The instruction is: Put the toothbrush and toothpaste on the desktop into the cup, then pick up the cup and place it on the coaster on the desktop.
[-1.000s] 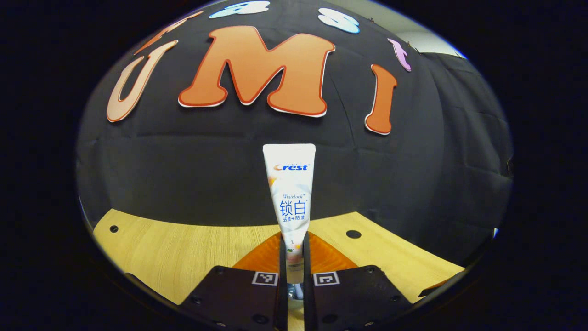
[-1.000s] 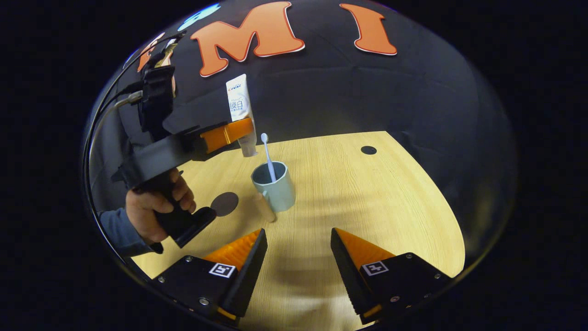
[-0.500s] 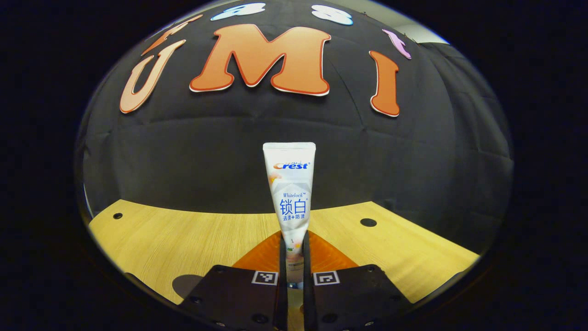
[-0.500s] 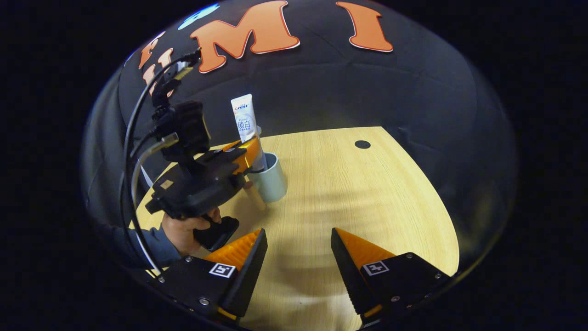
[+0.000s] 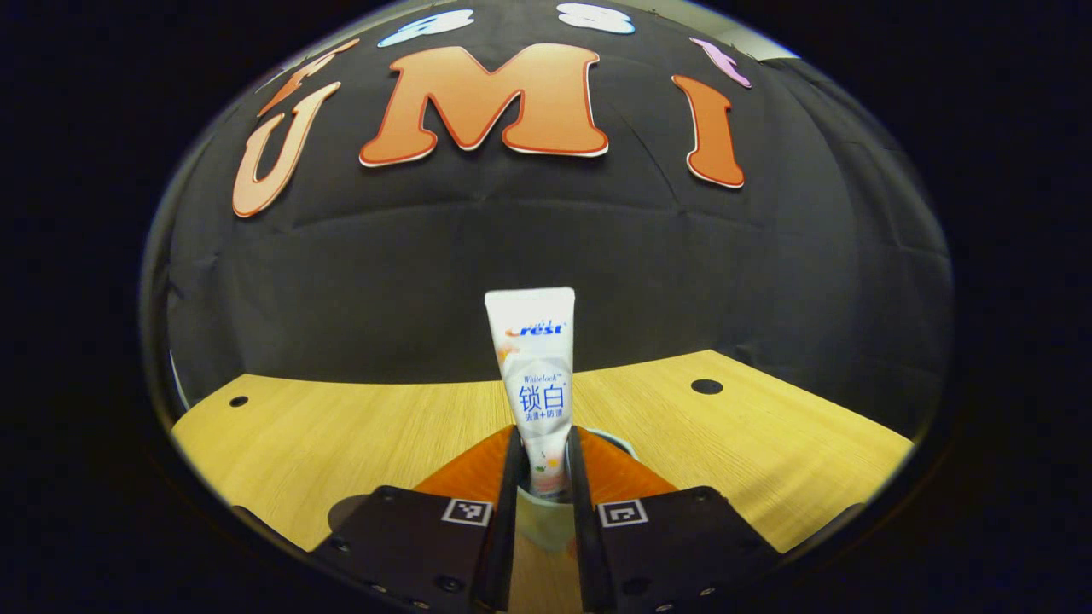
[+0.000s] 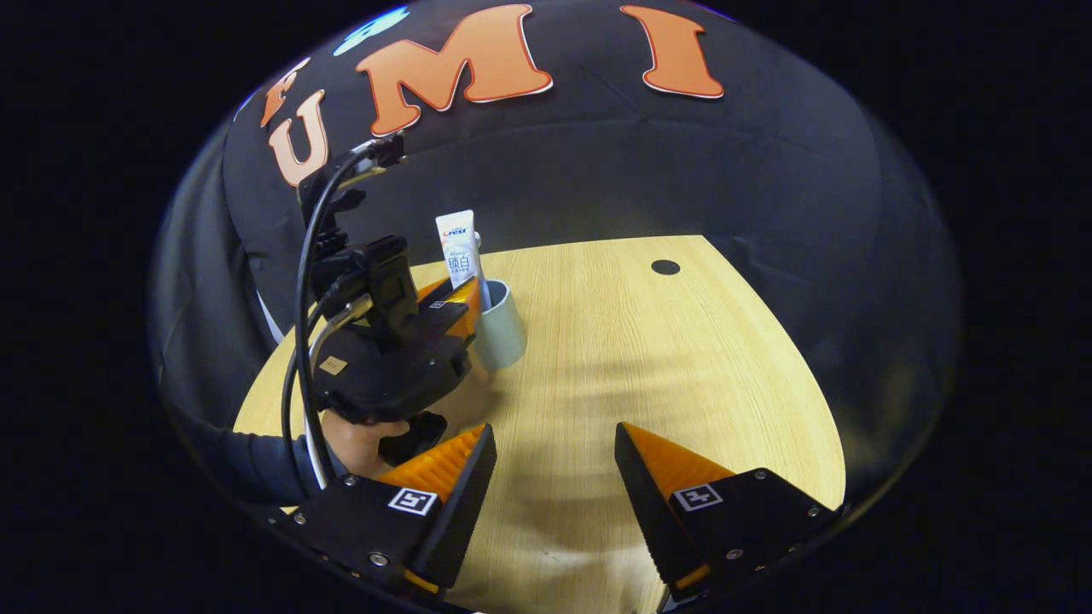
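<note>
lowering into the cup point(image 6: 502, 328), the toothpaste point(image 5: 536, 388) sits upright, pinched by the left gripper point(image 5: 541, 512); the right gripper point(image 6: 554, 465) hangs wide open and empty. coaster step looks undone.

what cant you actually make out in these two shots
- Toothbrush: in the right gripper view, the left gripper and toothpaste tube cover the mouth of the cup.
- Tube's lower end: in the left gripper view, it is hidden between the fingers, so its depth in the cup cannot be told.
- Coaster: in the right gripper view, the left gripper's body covers the tabletop beside the cup.
</note>
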Demonstrator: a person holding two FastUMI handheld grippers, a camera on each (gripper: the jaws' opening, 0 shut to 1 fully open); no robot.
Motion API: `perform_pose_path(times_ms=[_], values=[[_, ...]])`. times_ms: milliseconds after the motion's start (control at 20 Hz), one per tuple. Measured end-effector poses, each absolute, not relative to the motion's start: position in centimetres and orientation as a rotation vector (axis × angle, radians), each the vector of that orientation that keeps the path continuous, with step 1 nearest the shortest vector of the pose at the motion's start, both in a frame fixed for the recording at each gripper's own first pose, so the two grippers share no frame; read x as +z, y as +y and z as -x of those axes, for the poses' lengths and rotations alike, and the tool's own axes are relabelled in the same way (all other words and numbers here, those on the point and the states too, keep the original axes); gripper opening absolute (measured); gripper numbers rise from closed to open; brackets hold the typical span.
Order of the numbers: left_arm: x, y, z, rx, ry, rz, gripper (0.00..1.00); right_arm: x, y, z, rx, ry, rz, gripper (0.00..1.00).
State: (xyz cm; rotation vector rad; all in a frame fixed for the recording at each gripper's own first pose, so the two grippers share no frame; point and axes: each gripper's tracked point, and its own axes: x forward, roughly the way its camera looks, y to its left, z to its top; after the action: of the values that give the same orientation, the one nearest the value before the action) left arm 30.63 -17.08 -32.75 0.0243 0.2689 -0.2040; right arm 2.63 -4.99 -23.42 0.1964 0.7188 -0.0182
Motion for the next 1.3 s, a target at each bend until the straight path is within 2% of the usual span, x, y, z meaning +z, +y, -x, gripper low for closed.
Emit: perform_pose_path(times_ms=[50,100,250,300,900,1300], values=[[-32.5,-17.1,-30.2,-0.220,0.277,-0.029,0.38,-23.4,-5.0,-2.6,-0.019,0.715,-0.200,0.86],[-32.6,-16.8,-29.6,-0.233,0.290,-0.034,0.41,-23.3,-5.0,-2.7,-0.024,0.713,-0.201,0.86],[-31.7,-15.3,-27.9,-0.254,0.306,-0.033,0.91,-23.1,-4.8,-3.1,-0.026,0.701,-0.210,0.85],[-30.9,-14.5,-27.2,-0.250,0.308,-0.035,0.99,-23.1,-4.6,-3.4,-0.024,0.703,-0.210,0.85],[-19.5,-4.5,-18.8,-0.212,0.267,-0.032,1.00,-21.9,1.4,-9.2,0.051,0.715,-0.218,0.86],[-14.1,3.8,-15.2,-0.082,0.243,-0.036,0.99,-24.2,5.1,-15.4,0.033,0.857,-0.134,0.86]])
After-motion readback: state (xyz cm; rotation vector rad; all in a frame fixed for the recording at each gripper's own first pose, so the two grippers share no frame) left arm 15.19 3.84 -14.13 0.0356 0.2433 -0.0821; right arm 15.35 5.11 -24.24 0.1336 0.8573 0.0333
